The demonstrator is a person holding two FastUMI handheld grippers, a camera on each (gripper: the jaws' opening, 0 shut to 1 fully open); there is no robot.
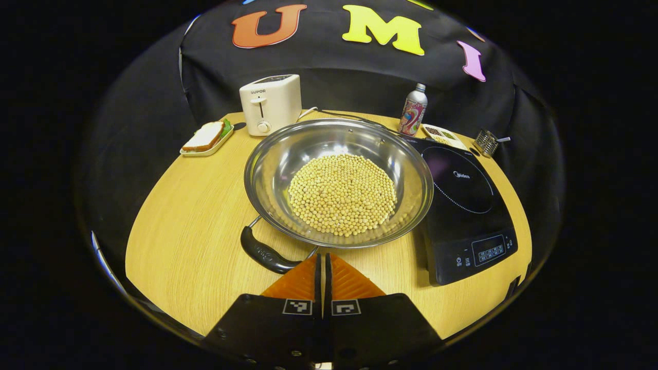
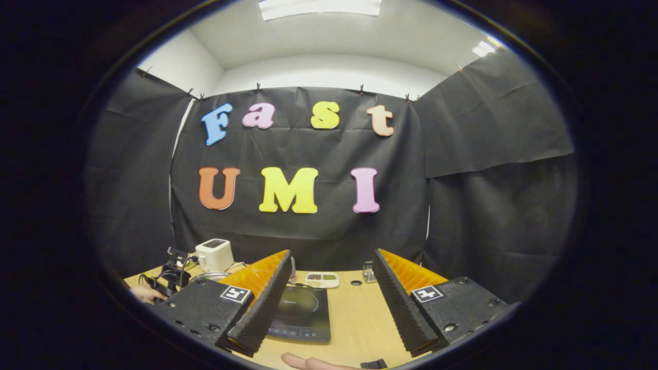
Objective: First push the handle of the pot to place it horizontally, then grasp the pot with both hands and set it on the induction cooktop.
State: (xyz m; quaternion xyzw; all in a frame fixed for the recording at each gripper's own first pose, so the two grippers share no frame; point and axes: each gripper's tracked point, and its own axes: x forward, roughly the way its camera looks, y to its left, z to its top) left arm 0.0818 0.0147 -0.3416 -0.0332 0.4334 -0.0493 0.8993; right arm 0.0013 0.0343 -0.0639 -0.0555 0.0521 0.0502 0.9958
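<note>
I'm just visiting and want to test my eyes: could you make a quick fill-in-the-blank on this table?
1. The pot holds dry ____.
2. The left gripper's jaws are ____.
3. The right gripper's jaws are ____.
4. The plate beside the toaster holds a ____.

Missing words: beans; shut; open; sandwich.

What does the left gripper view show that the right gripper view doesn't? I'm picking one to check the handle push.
Left gripper view: the pot's black handle, close to the shut left tool, the beans in the pot, and a sandwich. Right gripper view: the open right tool, a ceiling light, and a hand at the bottom edge. Both: toaster, induction cooktop, wooden table.
</note>
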